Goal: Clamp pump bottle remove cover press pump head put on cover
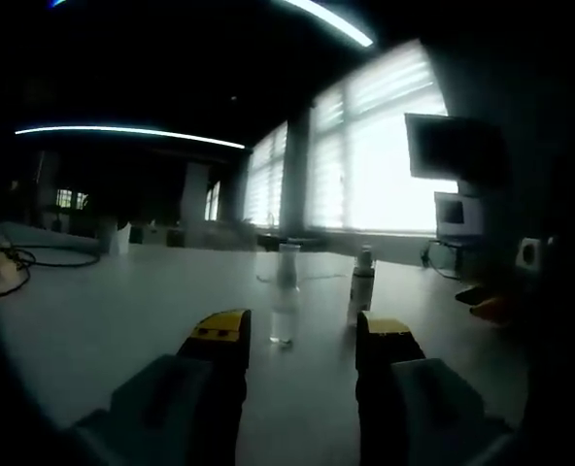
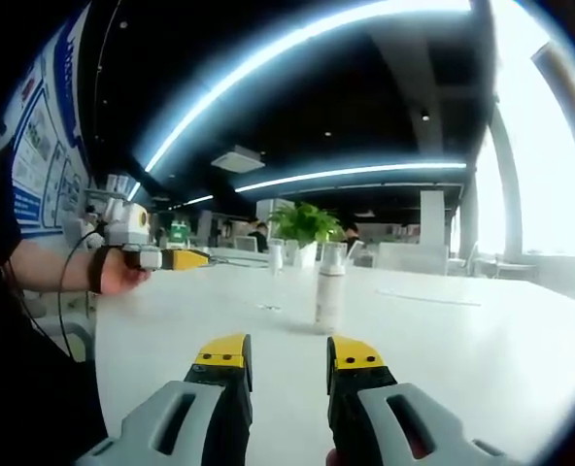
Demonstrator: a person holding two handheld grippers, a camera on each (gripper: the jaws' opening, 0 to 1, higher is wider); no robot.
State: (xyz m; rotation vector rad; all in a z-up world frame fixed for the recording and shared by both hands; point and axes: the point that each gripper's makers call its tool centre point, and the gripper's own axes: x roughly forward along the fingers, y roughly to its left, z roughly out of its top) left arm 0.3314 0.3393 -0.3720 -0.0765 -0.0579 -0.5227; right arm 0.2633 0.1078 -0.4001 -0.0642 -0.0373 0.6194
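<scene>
Nothing is done yet: the pump bottle (image 2: 330, 287) stands capped at twelve o'clock on the table (image 2: 462, 340); both hand-held grippers (image 1: 300, 340) (image 2: 286, 361) are apart, empty.

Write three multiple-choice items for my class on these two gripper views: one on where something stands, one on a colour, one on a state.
1. In the right gripper view, where does the pump bottle stand?
A. upright on the white table, ahead of the jaws
B. lying on the floor
C. held in a person's hand

2. What colour are the tips of the right gripper?
A. red
B. yellow
C. green

3. What is the state of the left gripper?
A. shut on the bottle
B. shut on nothing
C. open, holding nothing

Answers:
1 A, the bottle stands upright on the table beyond the jaw tips.
2 B, both jaw tips are yellow over grey bodies.
3 C, in the left gripper view a wide gap lies between the jaws, and the clear cover stands farther off on the table.
</scene>
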